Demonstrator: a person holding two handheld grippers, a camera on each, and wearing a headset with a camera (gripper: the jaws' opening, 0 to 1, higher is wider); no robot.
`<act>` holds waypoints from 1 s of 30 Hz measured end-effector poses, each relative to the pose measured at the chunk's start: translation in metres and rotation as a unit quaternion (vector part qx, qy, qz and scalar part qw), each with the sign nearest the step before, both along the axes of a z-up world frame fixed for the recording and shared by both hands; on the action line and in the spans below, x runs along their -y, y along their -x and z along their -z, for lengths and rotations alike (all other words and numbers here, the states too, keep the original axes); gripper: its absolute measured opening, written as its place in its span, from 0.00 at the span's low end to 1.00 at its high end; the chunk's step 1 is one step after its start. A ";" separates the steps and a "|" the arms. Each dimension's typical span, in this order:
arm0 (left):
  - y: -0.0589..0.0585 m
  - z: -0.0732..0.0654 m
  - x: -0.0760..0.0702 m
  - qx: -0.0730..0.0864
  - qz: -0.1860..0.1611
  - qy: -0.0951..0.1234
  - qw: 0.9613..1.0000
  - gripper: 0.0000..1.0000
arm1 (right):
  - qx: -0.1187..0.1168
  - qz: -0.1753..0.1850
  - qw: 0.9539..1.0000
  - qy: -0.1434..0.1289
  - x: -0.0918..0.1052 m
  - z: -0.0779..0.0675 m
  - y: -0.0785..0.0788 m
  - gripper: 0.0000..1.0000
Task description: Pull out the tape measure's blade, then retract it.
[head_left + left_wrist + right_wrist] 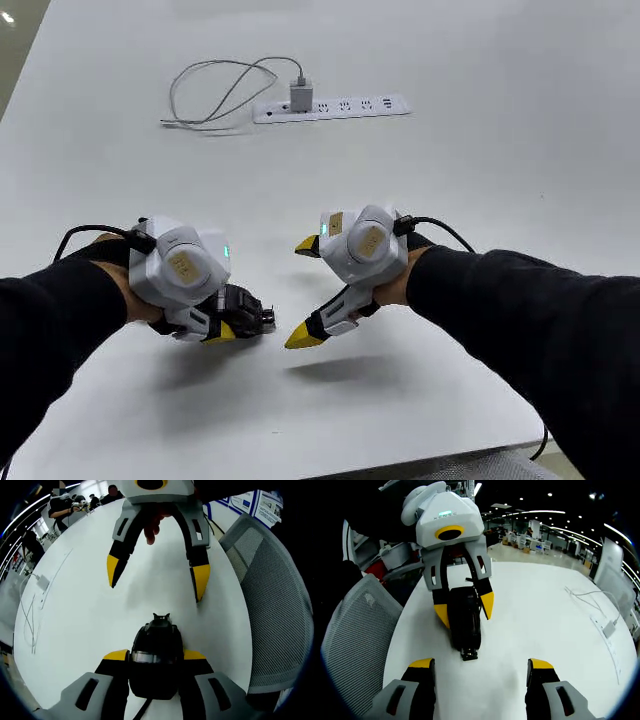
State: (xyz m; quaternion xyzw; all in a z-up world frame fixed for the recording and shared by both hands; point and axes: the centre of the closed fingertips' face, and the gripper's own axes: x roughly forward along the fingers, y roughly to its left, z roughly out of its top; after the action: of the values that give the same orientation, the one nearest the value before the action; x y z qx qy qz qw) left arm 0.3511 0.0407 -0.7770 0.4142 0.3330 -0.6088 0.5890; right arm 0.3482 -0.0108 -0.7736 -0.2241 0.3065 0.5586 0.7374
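Tape measure (465, 617), black, is pinched between the left gripper's (238, 320) yellow-tipped jaws just above the white table (450, 200). Its tab end points at the right gripper (303, 292), whose jaws are spread wide, near but apart. A power strip (345, 106), charger (301, 96) and cable (215, 90) lie well beyond. A mesh chair (270, 595) stands beside the table.

I see the tape measure (156, 652) as black, slightly glossy plastic; the table (420, 180) matt, smooth white; the chair (280, 605) grey woven mesh.
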 end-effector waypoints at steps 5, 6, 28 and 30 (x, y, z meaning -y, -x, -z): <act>-0.001 0.000 0.000 0.001 -0.002 0.003 1.000 0.33 | -0.003 -0.009 1.000 0.008 -0.007 0.008 0.000 0.59; -0.001 0.001 0.001 0.001 -0.001 0.003 1.000 0.33 | -0.005 -0.011 1.000 0.009 -0.009 0.009 0.001 0.57; -0.002 0.003 0.001 -0.002 -0.002 0.015 1.000 0.33 | -0.001 -0.062 0.997 0.044 -0.021 0.031 0.010 0.18; -0.002 0.003 0.001 -0.003 -0.002 0.016 1.000 0.33 | 0.000 -0.063 0.997 0.045 -0.023 0.032 0.008 0.17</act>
State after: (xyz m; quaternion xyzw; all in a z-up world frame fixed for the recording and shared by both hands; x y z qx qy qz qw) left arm 0.3530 0.0399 -0.7796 0.4021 0.3253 -0.6143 0.5959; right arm 0.3398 0.0122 -0.8053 -0.2758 0.3163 0.5897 0.6900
